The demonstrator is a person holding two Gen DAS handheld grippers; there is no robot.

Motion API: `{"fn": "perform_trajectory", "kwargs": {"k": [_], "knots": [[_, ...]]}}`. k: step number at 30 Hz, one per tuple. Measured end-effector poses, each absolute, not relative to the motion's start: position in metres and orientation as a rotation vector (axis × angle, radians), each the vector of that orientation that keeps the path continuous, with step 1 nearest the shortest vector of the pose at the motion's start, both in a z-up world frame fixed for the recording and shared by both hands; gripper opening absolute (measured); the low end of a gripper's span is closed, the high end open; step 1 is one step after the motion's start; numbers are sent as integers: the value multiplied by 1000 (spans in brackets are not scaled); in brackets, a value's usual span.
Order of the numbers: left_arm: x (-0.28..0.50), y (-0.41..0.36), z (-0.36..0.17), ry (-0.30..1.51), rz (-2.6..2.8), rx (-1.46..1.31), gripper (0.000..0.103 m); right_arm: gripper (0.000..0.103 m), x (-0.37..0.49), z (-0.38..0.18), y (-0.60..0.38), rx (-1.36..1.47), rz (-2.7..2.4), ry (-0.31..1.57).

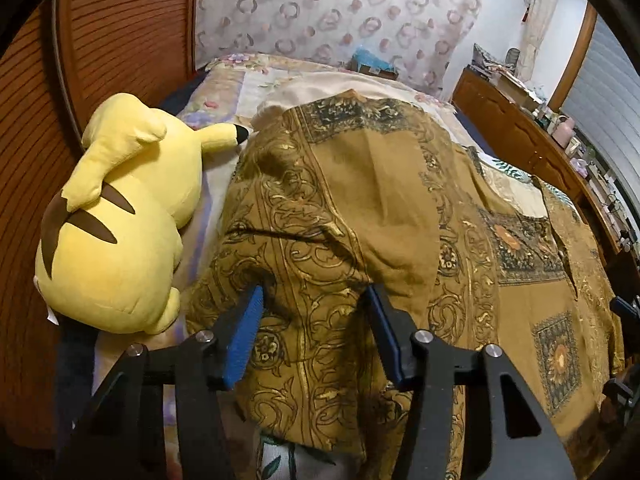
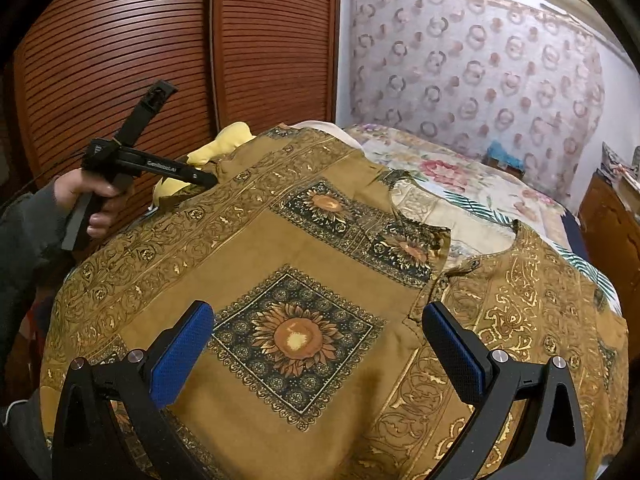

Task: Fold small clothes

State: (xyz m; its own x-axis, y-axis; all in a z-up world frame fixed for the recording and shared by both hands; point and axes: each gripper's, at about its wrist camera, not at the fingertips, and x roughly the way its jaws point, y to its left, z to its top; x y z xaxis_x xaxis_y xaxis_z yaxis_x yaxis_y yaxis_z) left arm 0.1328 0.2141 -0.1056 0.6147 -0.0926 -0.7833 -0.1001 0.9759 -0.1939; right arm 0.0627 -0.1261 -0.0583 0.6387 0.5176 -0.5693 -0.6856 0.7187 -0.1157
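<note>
A mustard-brown shirt (image 1: 400, 208) with gold scrollwork and sunflower squares lies spread over the bed, its neckline (image 2: 460, 240) pointing to the far side. My left gripper (image 1: 316, 290) is shut on a bunched fold of the shirt's left part, and cloth fills the gap between its blue pads (image 1: 244, 336). In the right wrist view a hand holds the left gripper (image 2: 210, 179) at the shirt's far left edge. My right gripper (image 2: 318, 320) hovers open just above the shirt, its fingers either side of a sunflower square (image 2: 296, 340).
A yellow plush toy (image 1: 120, 220) lies on the bed against the louvred wooden doors (image 1: 120, 40), just left of the shirt. The floral bedspread (image 2: 440, 168) shows beyond the neckline. A wooden dresser (image 1: 532, 148) with small items runs along the right.
</note>
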Motion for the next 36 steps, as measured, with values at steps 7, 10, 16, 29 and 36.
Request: {"fn": "perform_trajectory", "kwargs": {"k": [7,10,16,29,36], "knots": [[127,215,-105,897,50,-156,18,103,67,-60,-131,-316,692,539],[122,213,-100,882,64,-134,4,103,67,-61,-133,-309,689,539],[114,201,-72,790,44,-135,2,103,65,-59,-139,-293,676,529],[109,116,-18,690,-200,-68,2,103,59,-53,-152,-237,641,504],[97,93,-11,663,-265,-86,5,103,63,-52,-156,-221,629,510]]}}
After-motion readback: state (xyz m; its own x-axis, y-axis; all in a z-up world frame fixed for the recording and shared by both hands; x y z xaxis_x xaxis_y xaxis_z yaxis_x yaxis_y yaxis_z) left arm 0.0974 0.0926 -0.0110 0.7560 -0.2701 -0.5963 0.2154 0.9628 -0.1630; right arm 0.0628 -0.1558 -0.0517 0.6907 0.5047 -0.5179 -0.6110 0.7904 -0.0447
